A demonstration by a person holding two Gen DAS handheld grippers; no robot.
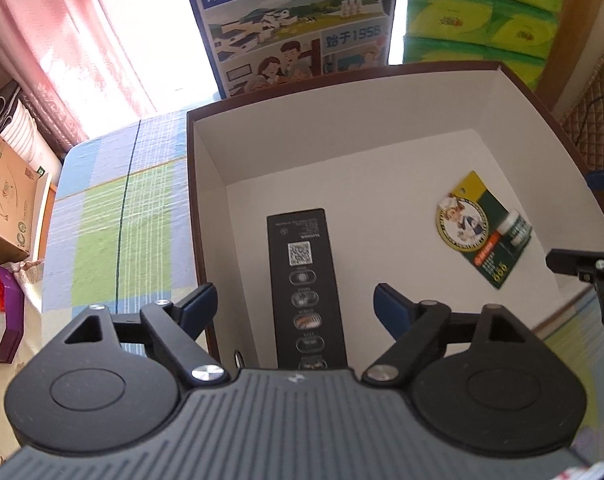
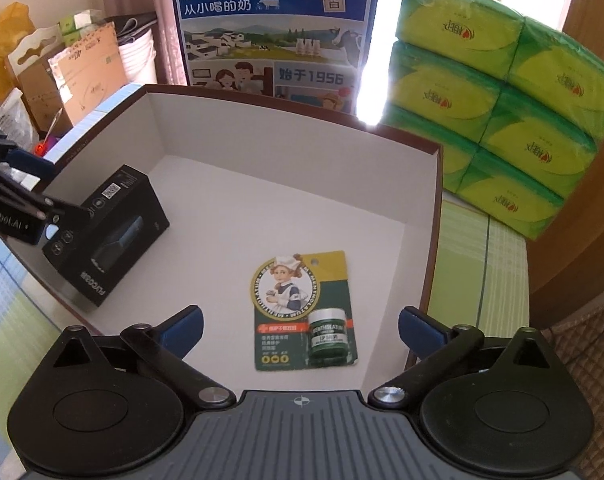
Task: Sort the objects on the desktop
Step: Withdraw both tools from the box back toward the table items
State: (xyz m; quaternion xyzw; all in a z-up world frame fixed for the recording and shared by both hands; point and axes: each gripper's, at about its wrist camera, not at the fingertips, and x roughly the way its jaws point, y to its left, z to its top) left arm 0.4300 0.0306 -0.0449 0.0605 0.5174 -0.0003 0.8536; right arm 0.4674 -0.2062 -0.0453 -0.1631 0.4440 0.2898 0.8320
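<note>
The left hand-held gripper (image 1: 294,304), released and empty, hovers over a black carton (image 1: 302,280) lying in the white-lined box (image 1: 206,160), long axis running straight ahead between its fingers; the right hand-held gripper (image 2: 300,332), equally spread, overlooks the lip-balm card (image 2: 302,312).
</note>
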